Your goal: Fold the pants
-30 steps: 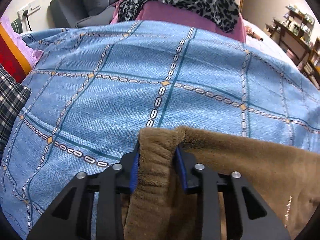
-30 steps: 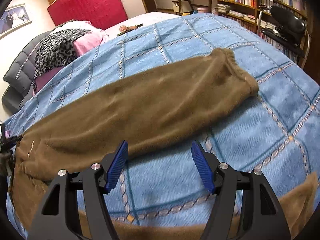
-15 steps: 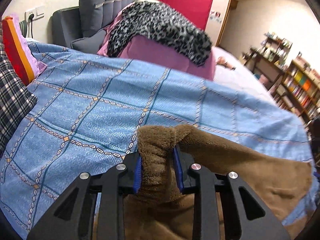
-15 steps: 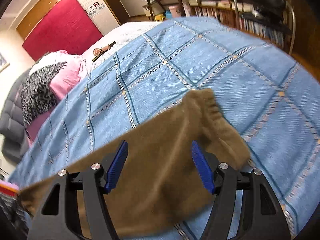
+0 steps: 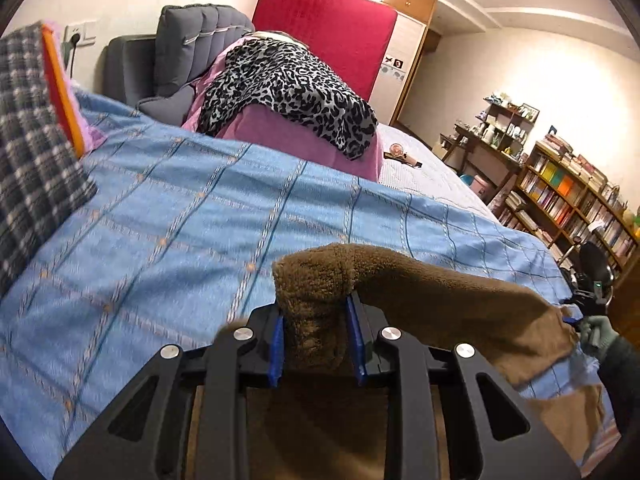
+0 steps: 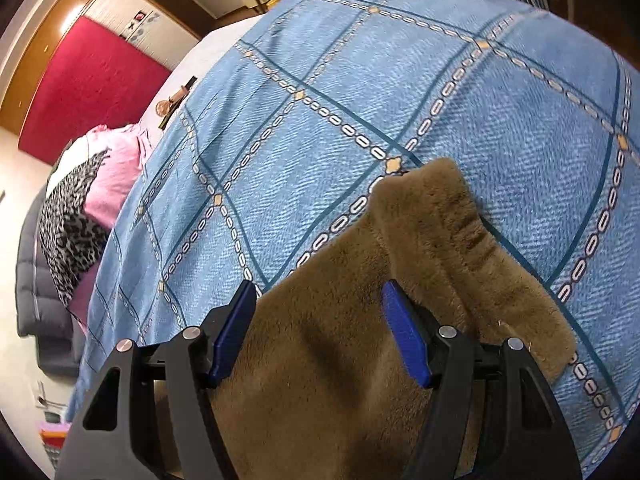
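Left gripper (image 5: 316, 344): jaws narrow, clamped on a bunched fold of the brown pants (image 5: 440, 300), raised above the blue bedspread (image 5: 180, 220). From there the garment runs lengthwise rightward to a gloved hand (image 5: 600, 332), seen only in this view. Right gripper (image 6: 320, 328): jaws wide, pants leg between them, pads not pressing. Cuff (image 6: 472, 240) points up-right, flat on the bedspread; only the right view shows it.

Each tool (image 5: 316, 344) (image 6: 318, 332): black skeletal frame, silver screws, blue pads (image 6: 404, 336).
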The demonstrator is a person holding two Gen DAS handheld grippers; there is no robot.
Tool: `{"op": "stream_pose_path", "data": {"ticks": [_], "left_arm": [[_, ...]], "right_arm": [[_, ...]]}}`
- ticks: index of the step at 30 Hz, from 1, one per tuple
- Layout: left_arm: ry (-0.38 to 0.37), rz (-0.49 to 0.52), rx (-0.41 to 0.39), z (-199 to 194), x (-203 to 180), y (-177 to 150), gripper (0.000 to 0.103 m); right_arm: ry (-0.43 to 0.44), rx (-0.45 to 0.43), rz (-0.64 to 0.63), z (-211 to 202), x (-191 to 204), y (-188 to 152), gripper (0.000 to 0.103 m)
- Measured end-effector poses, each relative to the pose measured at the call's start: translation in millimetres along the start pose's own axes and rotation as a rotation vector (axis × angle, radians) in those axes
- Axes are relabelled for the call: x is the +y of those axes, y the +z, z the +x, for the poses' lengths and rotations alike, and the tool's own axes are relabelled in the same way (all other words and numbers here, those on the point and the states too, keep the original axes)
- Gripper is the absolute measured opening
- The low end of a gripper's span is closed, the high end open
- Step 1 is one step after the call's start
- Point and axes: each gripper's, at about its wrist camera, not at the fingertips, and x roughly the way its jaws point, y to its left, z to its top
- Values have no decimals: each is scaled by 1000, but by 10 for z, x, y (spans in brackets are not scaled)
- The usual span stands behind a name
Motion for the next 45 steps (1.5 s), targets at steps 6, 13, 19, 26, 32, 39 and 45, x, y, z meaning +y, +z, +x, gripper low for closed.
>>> {"op": "stream_pose_path", "data": {"ticks": [6,13,19,26,32,39,45], "left_arm": [[-15,-72,5,-330,166,-489,25],[-9,-120,30,-469,307,-806,25],[-21,-110,9,-483,302,-707,25],[-22,-123,-18,-490,271,-612,25],[-34,-147,-49,-522,317,-542,25],[-77,-200,-100,-677,462,-629,25],[-101,-228,-133,-930,637,-769,25]], "right_arm": [[6,8,37,-20,-57,16,67],[-5,0,61,-68,-87,-5,66],[-54,0,69,-75,-159,17,35],[-34,-27,33,-313,-299,-12,6],[33,-96,-9,-985,-355,-205,6],[93,-158,-1,-1846,-660,-642,6],[119,-198,26,-2500,-1076,-1178,6]]}}
